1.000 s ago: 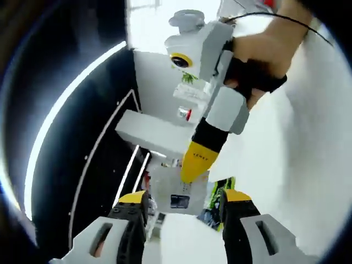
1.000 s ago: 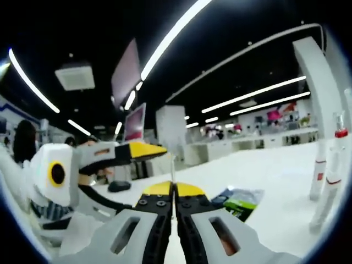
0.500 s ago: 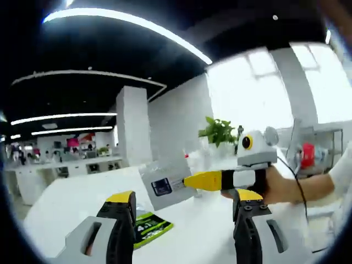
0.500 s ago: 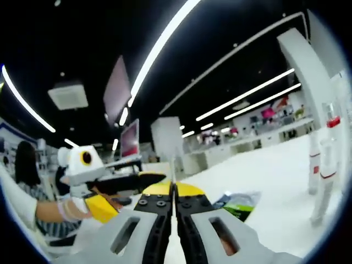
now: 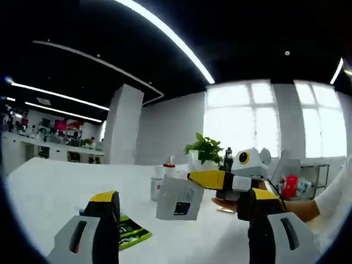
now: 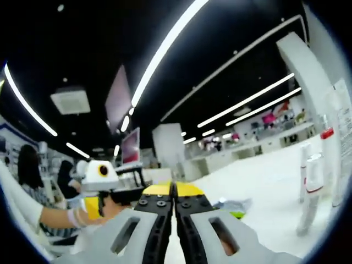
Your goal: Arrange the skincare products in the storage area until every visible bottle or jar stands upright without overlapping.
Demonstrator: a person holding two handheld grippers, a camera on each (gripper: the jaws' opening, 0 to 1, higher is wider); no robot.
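White glossy table (image 5: 49, 187) running across the lower half of the left gripper view. Left hand-held gripper (image 5: 181, 220) rising from 6 o'clock, jaws wide apart, nothing between them. Green-and-black flat packet (image 5: 132, 231) lying on the table just beside the left jaw, at about 7 o'clock. White carton (image 5: 180, 197) tilted near centre, touching the yellow tip of the right hand-held gripper (image 5: 204, 179), which enters from 3 o'clock; whether its jaws clamp the carton cannot be told from here. Red-capped white bottle (image 5: 169, 168) and a white jar (image 5: 157, 190) upright just behind the carton. Potted green plant (image 5: 207, 149) and a dark bottle (image 5: 227, 159) further back toward bright windows. Red item at 4 o'clock, too blurred to name.

Right gripper view: right hand-held gripper seen from behind, jaws pressed together; anything pinched at the tips cannot be made out. Two slim white bottles with red bands (image 6: 309, 190) standing at 3 o'clock on the table. Green packet at about 5 o'clock. Left hand-held gripper at 9 o'clock, held in a hand (image 6: 113, 208).

Black ceiling, long white light strips, open office behind.
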